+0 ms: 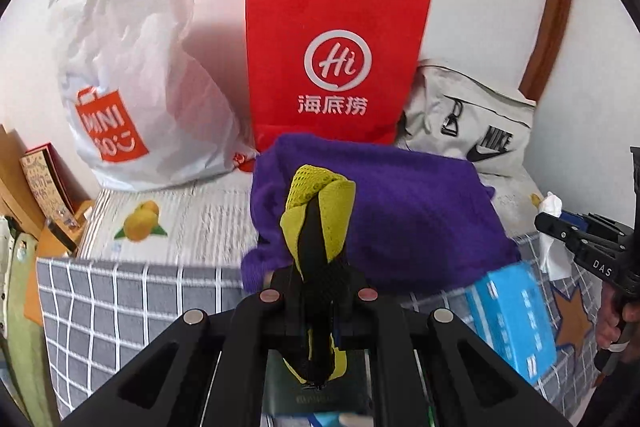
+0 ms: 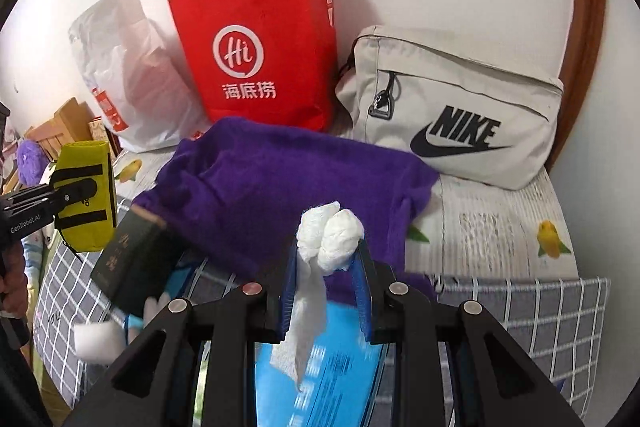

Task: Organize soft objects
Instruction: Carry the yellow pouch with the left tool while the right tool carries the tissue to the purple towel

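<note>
My left gripper [image 1: 316,263] is shut on a yellow mesh pouch with black straps [image 1: 320,199], held above the bed; it also shows in the right wrist view [image 2: 86,195]. My right gripper [image 2: 326,259] is shut on a crumpled white tissue [image 2: 330,235], which hangs down between the fingers; it also shows in the left wrist view [image 1: 554,227]. A purple knitted cloth [image 1: 400,211] [image 2: 280,183] lies crumpled on the bed just beyond both grippers.
Against the wall stand a white Miniso plastic bag [image 1: 132,99], a red paper bag [image 1: 332,59] [image 2: 260,47] and a beige Nike bag [image 2: 456,107]. A blue tissue pack [image 1: 512,315] [image 2: 320,367], a dark box [image 2: 128,267] and a grey checked cushion [image 1: 120,299] lie near me.
</note>
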`<state>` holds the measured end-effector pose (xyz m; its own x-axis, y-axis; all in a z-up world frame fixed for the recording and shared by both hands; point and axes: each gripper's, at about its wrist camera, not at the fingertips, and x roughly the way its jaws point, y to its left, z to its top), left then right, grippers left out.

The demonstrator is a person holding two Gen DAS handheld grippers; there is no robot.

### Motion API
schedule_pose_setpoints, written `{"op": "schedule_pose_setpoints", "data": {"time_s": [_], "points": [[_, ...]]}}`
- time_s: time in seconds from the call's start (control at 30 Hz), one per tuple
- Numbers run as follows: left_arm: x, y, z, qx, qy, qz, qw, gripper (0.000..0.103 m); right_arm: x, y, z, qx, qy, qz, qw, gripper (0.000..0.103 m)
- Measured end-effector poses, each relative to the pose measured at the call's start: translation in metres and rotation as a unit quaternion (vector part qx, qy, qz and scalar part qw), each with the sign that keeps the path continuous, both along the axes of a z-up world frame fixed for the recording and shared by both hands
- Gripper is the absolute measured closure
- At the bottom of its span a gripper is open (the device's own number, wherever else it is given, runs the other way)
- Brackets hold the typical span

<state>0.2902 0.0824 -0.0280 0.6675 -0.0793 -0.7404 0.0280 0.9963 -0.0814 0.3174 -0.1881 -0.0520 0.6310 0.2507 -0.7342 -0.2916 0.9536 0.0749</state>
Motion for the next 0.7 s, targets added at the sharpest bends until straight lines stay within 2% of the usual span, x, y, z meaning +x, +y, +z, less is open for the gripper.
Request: {"op": "schedule_pose_setpoints", "data": {"time_s": [0.3,0.7], "points": [[0.056,-0.006,-0.013,0.009,0.026,-0.006,0.9996,0.094,0.057,0.012,-0.023,-0.01,0.026,0.001,1.0,0.077],[0.112,-0.016,-0.033,0.01,0.055,-0.028,0.998,0.094,0.105,0.02,-0.045,-0.021,0.05,-0.002,0.999,0.077]]}}
